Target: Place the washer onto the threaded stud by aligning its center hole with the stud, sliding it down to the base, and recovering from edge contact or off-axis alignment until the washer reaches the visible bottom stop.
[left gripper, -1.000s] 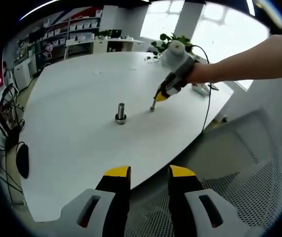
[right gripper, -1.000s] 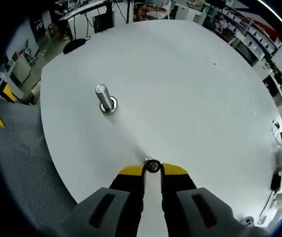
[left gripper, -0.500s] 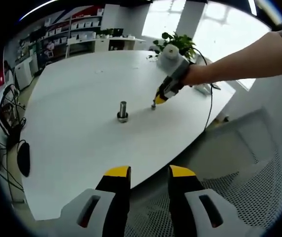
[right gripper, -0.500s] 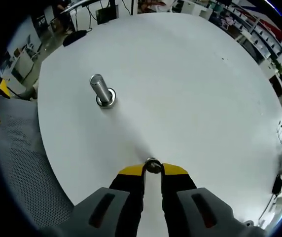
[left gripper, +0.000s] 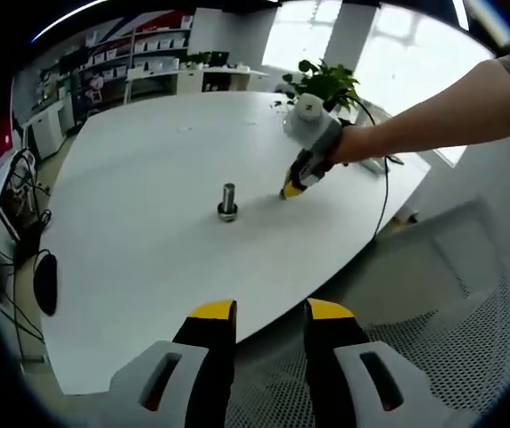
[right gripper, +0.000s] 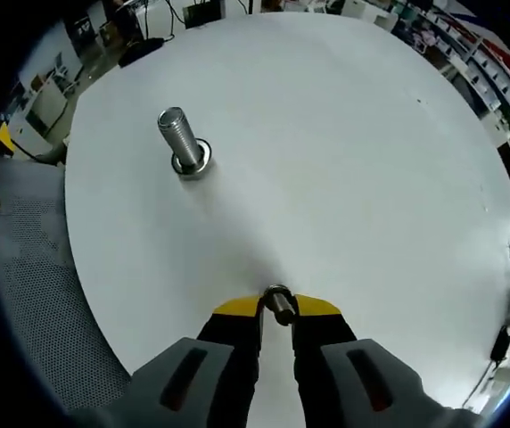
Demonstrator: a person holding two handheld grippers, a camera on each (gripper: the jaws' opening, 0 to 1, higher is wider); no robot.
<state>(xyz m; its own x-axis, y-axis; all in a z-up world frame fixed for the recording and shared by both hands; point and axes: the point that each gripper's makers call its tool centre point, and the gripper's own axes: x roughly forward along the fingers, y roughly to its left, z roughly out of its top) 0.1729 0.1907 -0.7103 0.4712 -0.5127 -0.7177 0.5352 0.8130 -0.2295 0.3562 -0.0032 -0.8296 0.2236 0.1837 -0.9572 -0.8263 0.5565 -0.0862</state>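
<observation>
Lifting off the white round table [right gripper: 344, 160], my right gripper [right gripper: 277, 305] is clamping the small silver metal washer [right gripper: 278, 301], carrying it toward the upright threaded steel stud [right gripper: 180, 138] at eleven o'clock; my left gripper [left gripper: 268, 310] is waiting, jaws apart.

Shiny metal washer [right gripper: 277, 300], ridged steel stud [right gripper: 180, 139] — smooth matt white table [right gripper: 344, 169]

My right gripper [right gripper: 275, 308] is reaching out from my extended bare forearm [left gripper: 433, 120], its yellow-tipped jaws pinching shut on the washer [right gripper: 277, 299]; in the left gripper view it is tilting downward [left gripper: 292, 190]; my left gripper [left gripper: 268, 312] is hanging back, jaws parted and holding nothing.
</observation>
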